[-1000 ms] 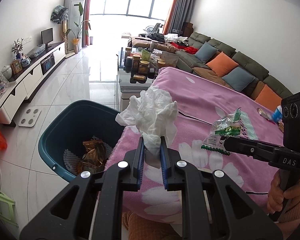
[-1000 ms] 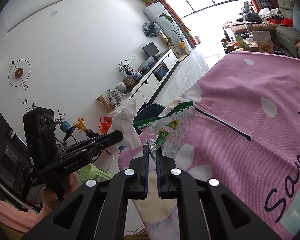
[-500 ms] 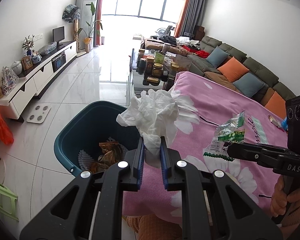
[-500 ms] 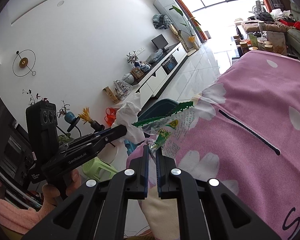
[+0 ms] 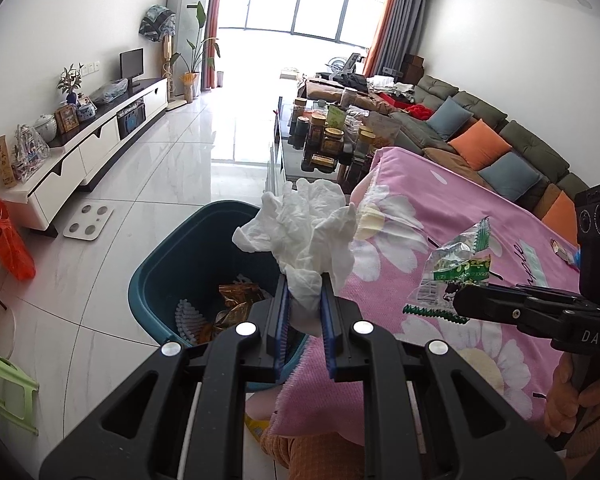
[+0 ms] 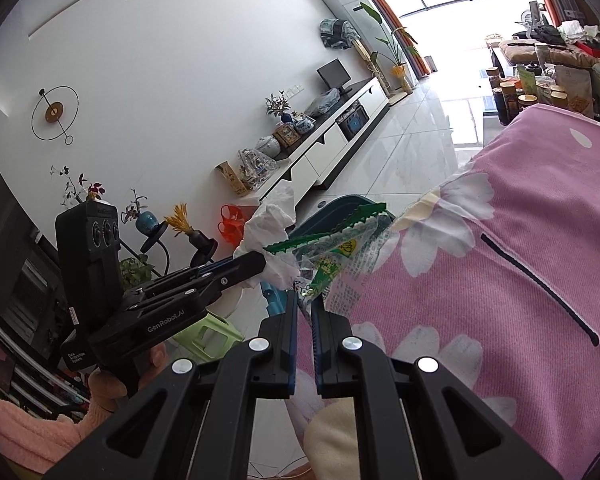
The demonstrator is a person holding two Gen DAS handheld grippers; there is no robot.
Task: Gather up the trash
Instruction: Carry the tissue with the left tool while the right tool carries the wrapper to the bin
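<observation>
Left hand-held gripper [image 5: 303,286] is clenched on a crumpled white tissue [image 5: 304,236], w/ the wad sticking up above the pads, over the near right rim of a teal bin [image 5: 172,256]. Right hand-held gripper [image 6: 304,300] is clamped on a clear snack wrapper [image 6: 340,256] w/ green print & a serrated green edge, held above the bench edge.

Left wrist view only: inside of the bin, w/ gold-brown wrappers [image 5: 236,304] & a white ribbed item at the bottom; right hand-held gripper seen side-on [image 5: 458,306] w/ the wrapper [image 5: 456,268] poking out of its tip, over the pink floral cloth [image 5: 440,208] covering the bench. More small packets [image 5: 564,250] lie on the cloth far right. Sofa w/ orange & blue-grey cushions [image 5: 480,148] and a low table of jars [image 5: 328,136] show behind.

Right wrist view only: left hand-held gripper side-on [image 6: 260,266] w/ tissue [image 6: 274,232] at its tip, just left of the wrapper, nearly touching it; only the bin's rim [image 6: 340,206] shows, behind the wrapper. Round wall clock [image 6: 55,111], vases & plants on the left.

Room: white tile floor [image 5: 172,168], long white TV cabinet [image 5: 100,136] along the left wall, big bright window at the far end, white scale [image 5: 88,222] on the floor, orange bag [image 5: 10,240], green stool [image 5: 2,388] near left.
</observation>
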